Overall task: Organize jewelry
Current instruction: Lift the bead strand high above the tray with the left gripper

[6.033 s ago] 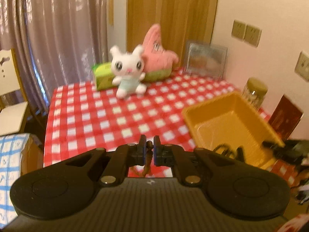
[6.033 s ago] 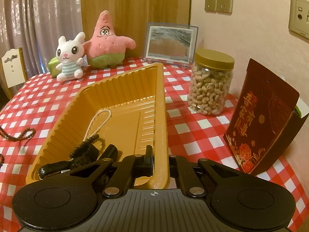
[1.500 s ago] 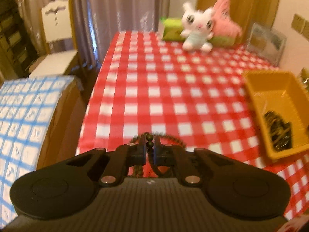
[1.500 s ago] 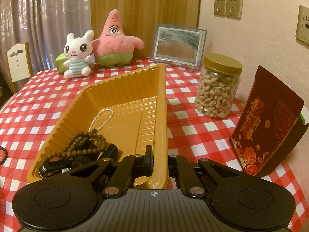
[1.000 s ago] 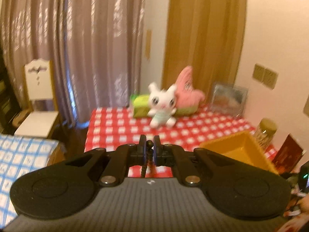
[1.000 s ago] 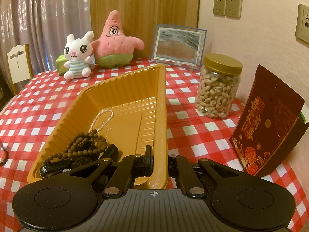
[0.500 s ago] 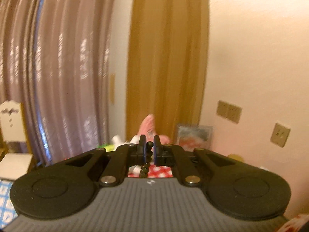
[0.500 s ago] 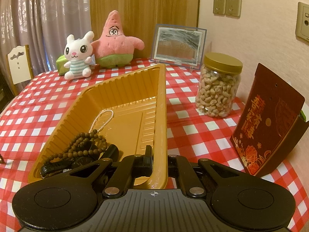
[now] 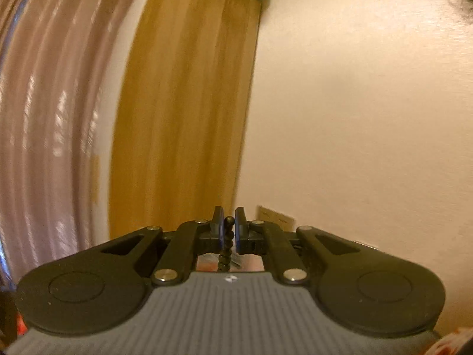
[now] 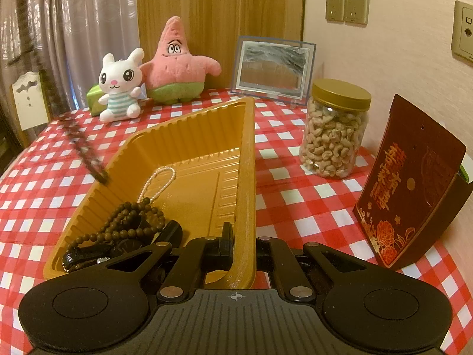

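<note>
A red-and-white checked cloth covers the worktop (image 10: 295, 207), which stands against a pale wall with sockets (image 10: 347, 6), a wooden panel and grey curtains (image 10: 88, 29). The right gripper (image 10: 241, 248) is clamped on the near rim of the yellow tray (image 10: 245, 162), where a pearl strand (image 10: 158, 179) and brown beads (image 10: 124, 224) lie. The left gripper (image 9: 228, 230) pinches a dark bead string (image 9: 227, 239), whose blurred end (image 10: 85, 153) hangs at the tray's left rim.
</note>
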Available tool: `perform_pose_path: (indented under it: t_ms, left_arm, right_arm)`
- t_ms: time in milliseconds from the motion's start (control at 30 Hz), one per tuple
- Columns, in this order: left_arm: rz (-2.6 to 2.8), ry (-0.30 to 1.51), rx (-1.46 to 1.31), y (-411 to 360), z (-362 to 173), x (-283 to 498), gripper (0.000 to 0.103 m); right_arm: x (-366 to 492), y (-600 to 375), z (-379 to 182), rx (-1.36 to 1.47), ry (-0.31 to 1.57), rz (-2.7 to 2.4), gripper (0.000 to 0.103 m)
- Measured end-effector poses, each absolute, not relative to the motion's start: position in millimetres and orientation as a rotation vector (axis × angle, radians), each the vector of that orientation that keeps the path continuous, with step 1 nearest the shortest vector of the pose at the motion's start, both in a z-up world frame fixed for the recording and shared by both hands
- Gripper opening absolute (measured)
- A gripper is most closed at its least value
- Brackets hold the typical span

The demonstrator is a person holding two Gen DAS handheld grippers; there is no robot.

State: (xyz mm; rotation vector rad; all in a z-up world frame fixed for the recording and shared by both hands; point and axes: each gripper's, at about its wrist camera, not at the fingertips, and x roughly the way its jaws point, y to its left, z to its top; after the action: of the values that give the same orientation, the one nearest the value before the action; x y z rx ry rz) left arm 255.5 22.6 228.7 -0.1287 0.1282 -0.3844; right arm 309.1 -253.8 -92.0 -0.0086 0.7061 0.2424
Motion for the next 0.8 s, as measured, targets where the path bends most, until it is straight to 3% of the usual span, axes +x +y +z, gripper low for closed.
perform_pose_path:
  t_ms: [467,633,800]
  left_arm:
    - [-0.495,0.58,-0.222,-25,90,320,0.006]
    - [-0.534,0.601,-0.232,-41,74,314,0.006]
    - [-0.566,0.501,-0.27,-41,96,315,0.006]
  right_arm:
    - [308,-255,-92,0.0,0.709,0.246,0.005]
    - [309,-258,-93,0.007,0.711,0.248,0.005]
    - [308,-258,-93,0.012,0.715,0.248,0.005]
